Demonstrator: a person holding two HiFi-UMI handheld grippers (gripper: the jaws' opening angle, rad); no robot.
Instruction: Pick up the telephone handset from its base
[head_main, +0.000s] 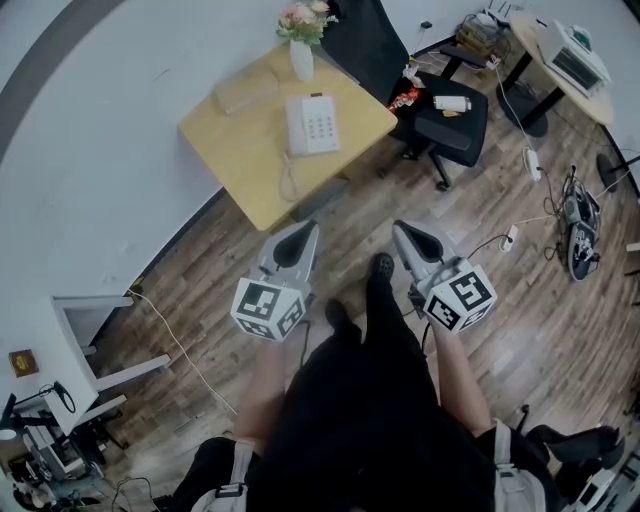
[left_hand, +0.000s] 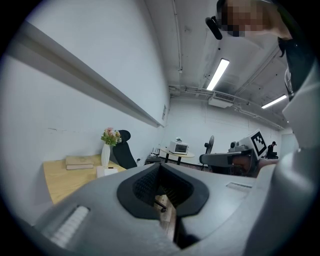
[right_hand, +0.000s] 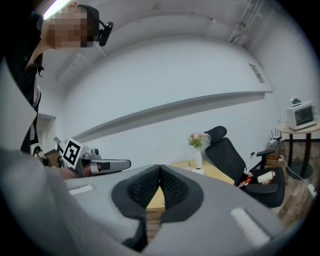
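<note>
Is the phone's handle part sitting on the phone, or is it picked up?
Sitting on it. The white telephone handset lies along the white keypad base on the light wooden table.

No word or number can be read in any view. The marker cube (head_main: 268, 308) of the left gripper (head_main: 303, 232) and that of the right gripper (head_main: 405, 232) bear black-and-white square patterns (codes, not letters). The keys of the telephone (head_main: 313, 124) are too small to read, as are the red packet (head_main: 404, 98) on the office chair (head_main: 452, 128) and the small wall plate (left_hand: 164, 111).
</note>
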